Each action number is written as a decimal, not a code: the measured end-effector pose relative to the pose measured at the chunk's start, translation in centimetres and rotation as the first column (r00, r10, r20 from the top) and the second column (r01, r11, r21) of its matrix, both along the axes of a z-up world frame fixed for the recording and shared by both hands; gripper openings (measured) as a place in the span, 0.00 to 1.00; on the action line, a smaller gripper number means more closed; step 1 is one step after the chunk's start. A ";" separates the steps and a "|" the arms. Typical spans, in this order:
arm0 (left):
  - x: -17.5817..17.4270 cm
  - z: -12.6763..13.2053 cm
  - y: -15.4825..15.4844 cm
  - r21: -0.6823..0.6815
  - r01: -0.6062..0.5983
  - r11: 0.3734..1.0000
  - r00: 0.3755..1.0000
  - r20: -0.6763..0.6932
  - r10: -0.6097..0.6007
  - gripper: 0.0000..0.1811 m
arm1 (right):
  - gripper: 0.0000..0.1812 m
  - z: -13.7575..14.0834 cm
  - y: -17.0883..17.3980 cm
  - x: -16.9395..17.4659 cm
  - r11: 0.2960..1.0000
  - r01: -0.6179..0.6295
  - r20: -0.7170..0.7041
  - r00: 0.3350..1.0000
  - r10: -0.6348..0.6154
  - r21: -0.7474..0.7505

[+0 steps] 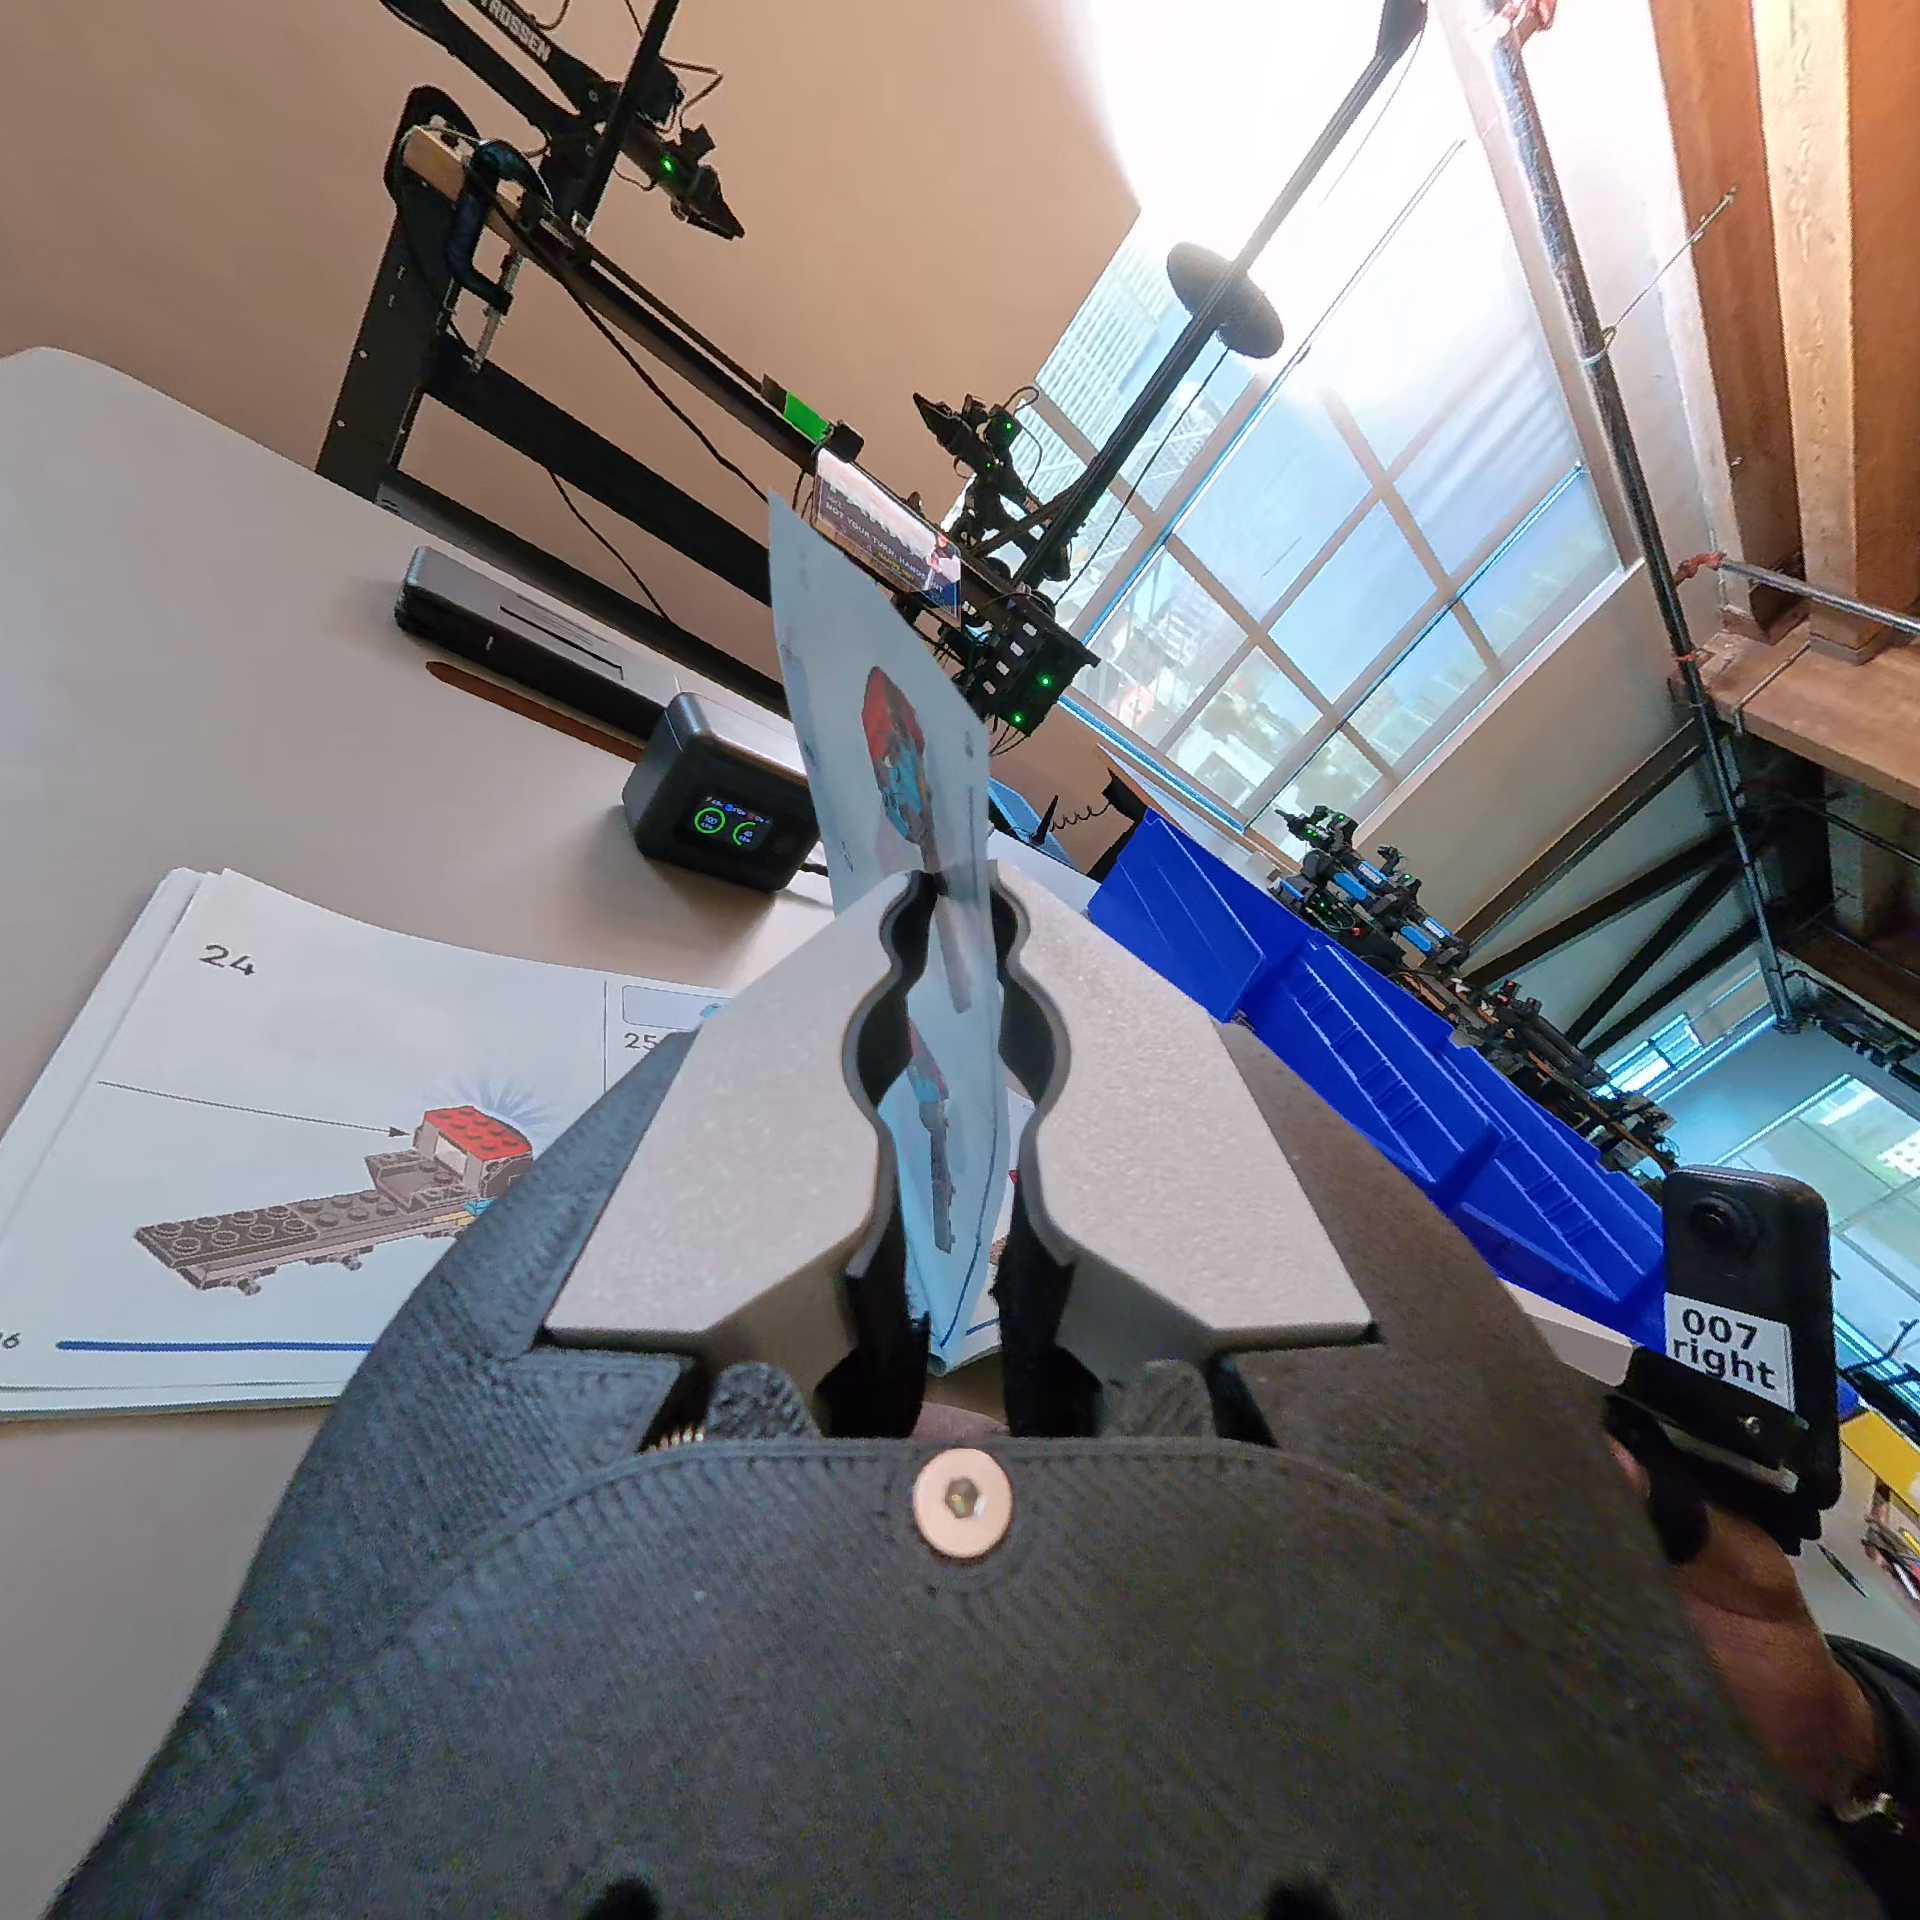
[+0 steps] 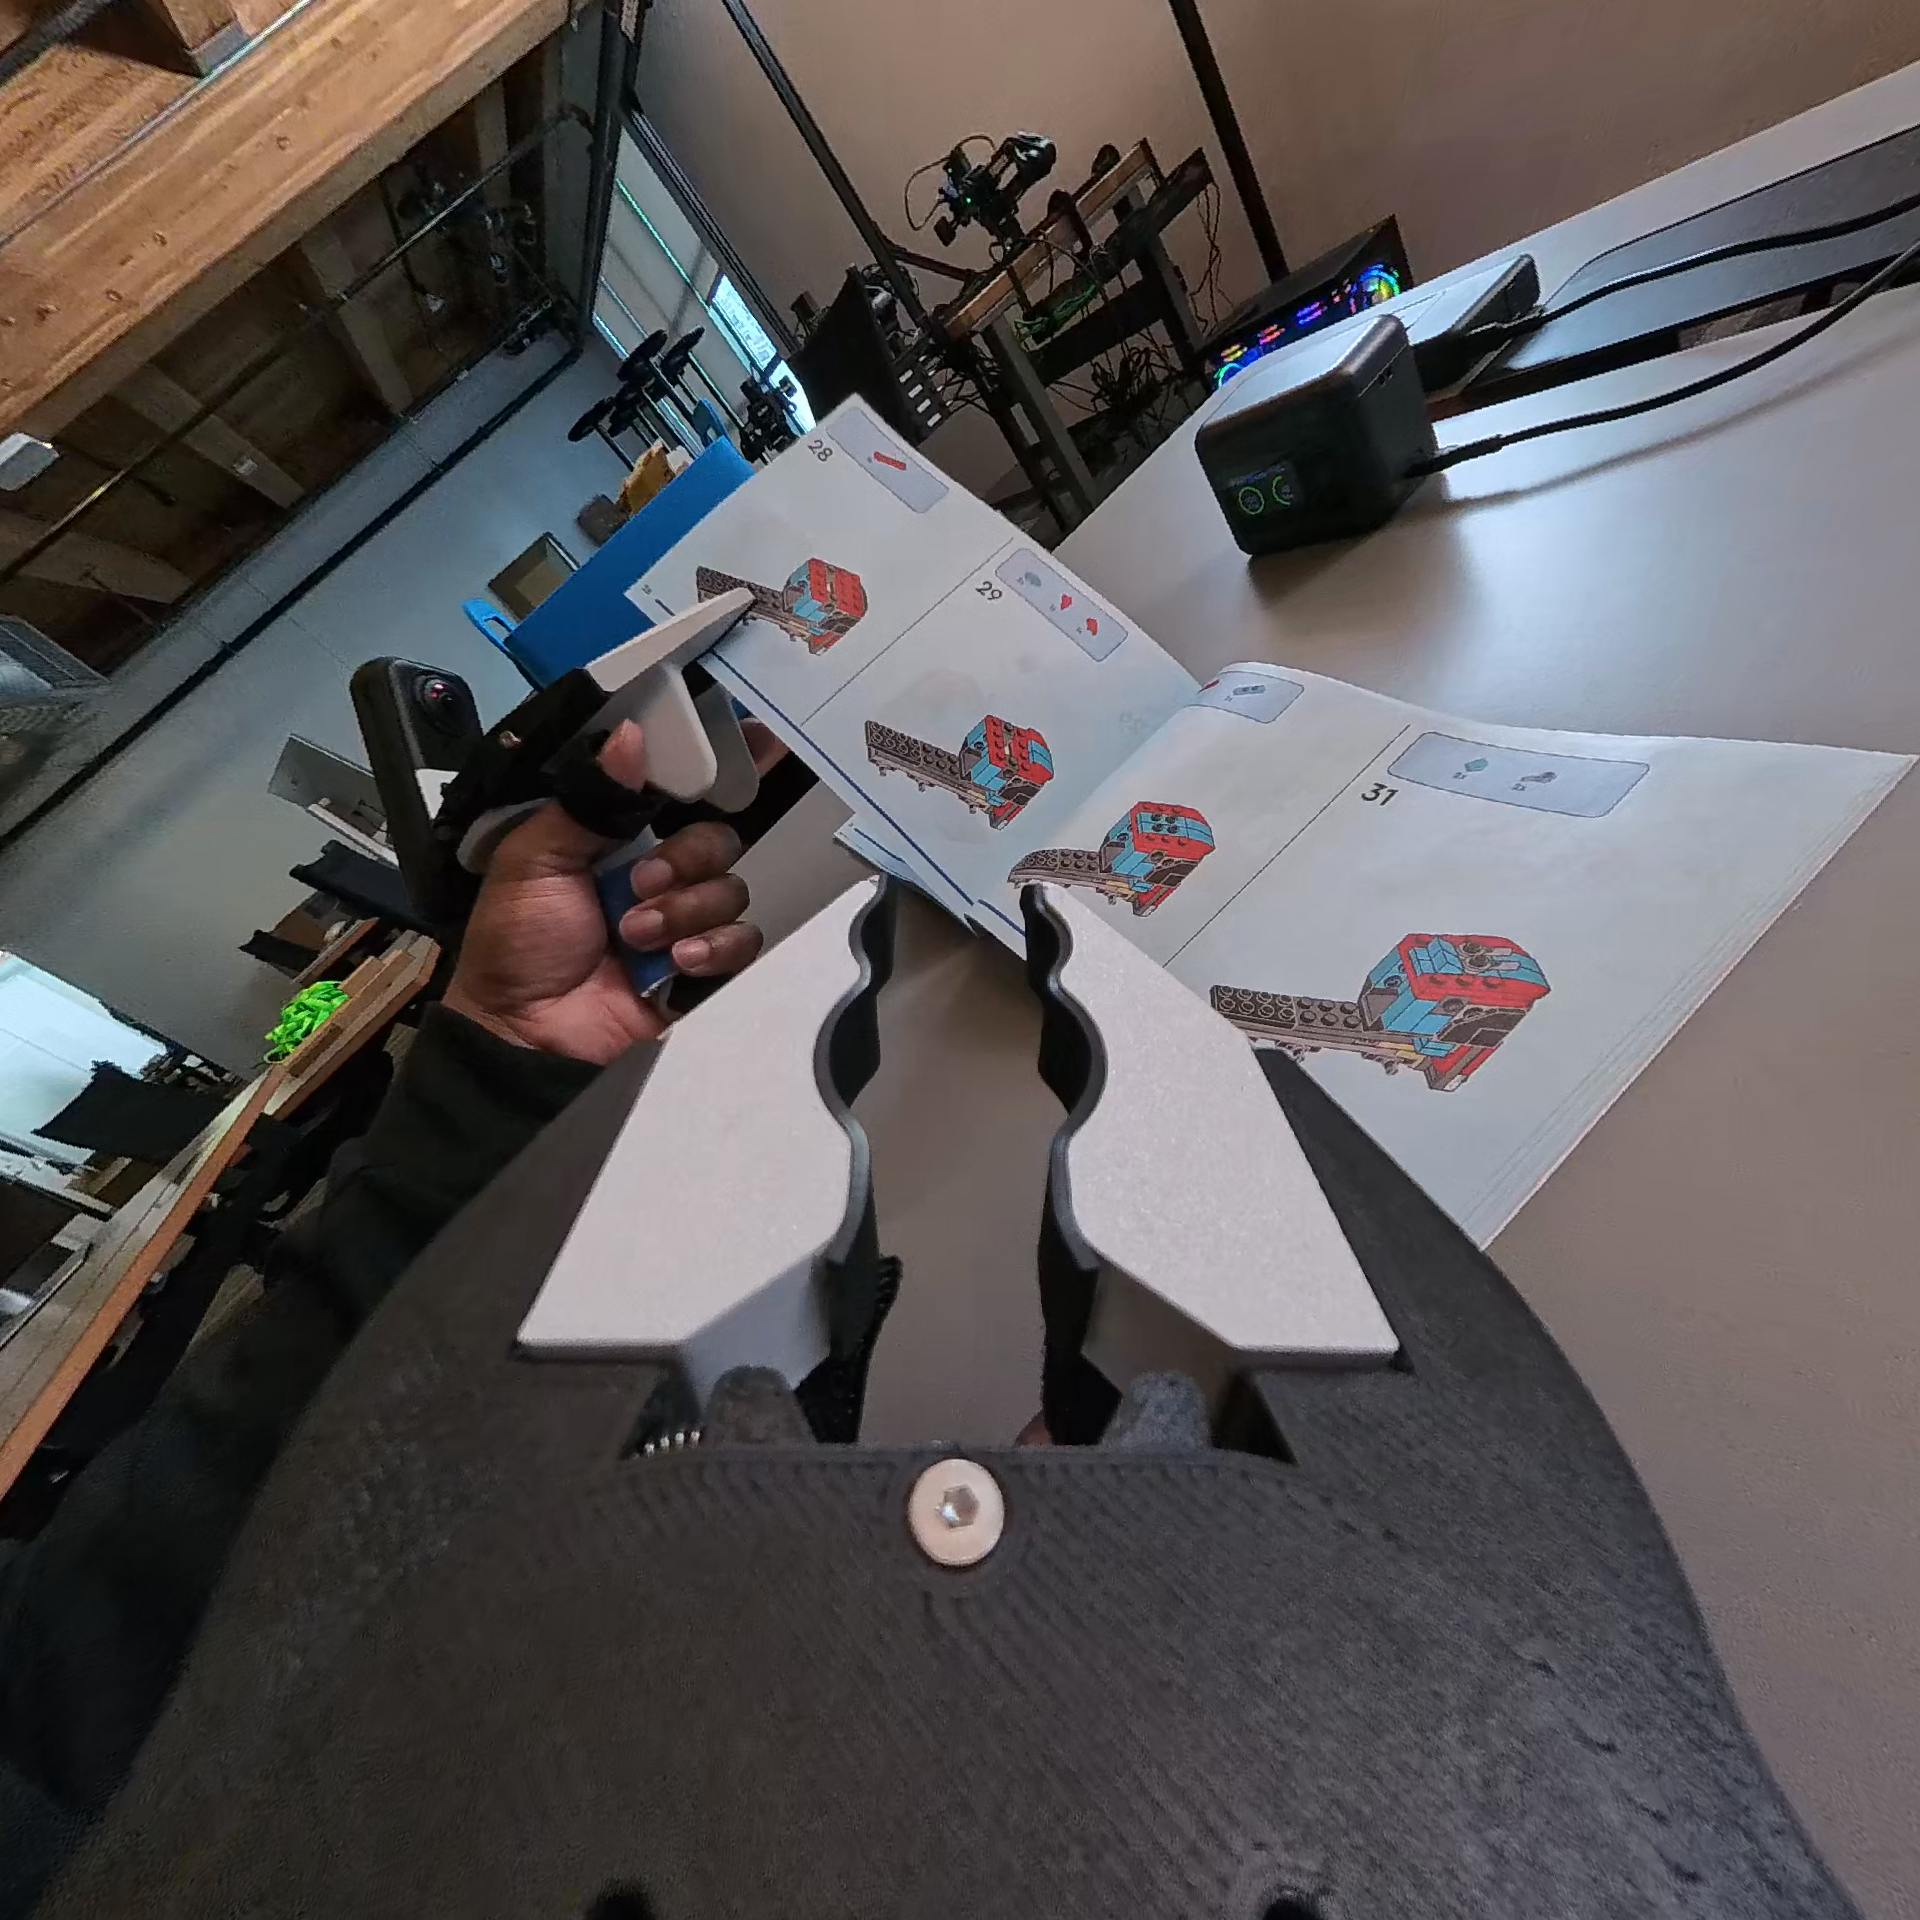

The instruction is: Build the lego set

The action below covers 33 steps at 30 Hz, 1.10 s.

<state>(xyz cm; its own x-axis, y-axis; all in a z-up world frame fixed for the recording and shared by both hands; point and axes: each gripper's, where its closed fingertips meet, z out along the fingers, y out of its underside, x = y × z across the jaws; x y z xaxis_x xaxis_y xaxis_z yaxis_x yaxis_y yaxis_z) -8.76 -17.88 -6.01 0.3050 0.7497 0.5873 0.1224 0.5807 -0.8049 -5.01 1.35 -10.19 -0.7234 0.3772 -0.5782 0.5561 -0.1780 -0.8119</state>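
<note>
Left grey-fingered gripper point(image 2: 727, 613), fist-held, raised at far left, pinching lifted pale-blue instruction booklet page point(image 2: 914, 665). Right grey-fingered gripper point(image 2: 956, 904) low, near, spread, empty, above grey table point(image 2: 1662, 582).

The instruction booklet point(image 2: 1455, 935) lies open on the table, printed with red, blue and grey build steps. One page point(image 1: 904, 831) stands lifted upright, pinched between the left gripper point(image 1: 956, 894) fingertips.

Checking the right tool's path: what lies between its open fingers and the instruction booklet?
Only bare grey table, seen in the right wrist view; the right tool sits just short of the instruction booklet.
</note>
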 end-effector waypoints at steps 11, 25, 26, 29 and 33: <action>0.0 -0.3 -0.3 -0.014 -0.015 1.000 1.000 0.008 0.015 0.05 | 0.13 0.0 0.0 0.1 1.000 -0.003 -0.002 1.000 0.003 -0.002; 1.1 -2.0 -4.9 -0.109 -0.161 0.981 0.981 0.086 0.171 0.18 | 0.13 -0.1 -0.2 0.1 1.000 -0.008 0.009 1.000 0.008 0.002; 1.3 -2.4 -5.5 -0.130 -0.184 0.974 0.976 0.097 0.197 0.19 | 0.13 -0.1 -0.2 0.1 1.000 -0.007 0.009 1.000 0.007 0.002; 2.0 -3.7 -7.4 -0.216 -0.250 0.944 0.949 0.138 0.284 0.27 | 0.13 -0.1 -0.2 0.1 1.000 -0.008 0.009 1.000 0.008 0.000; 2.9 -4.4 -8.9 -0.261 -0.291 0.920 0.929 0.152 0.337 0.38 | 0.13 0.1 -0.1 0.2 1.000 -0.014 0.006 1.000 0.014 -0.015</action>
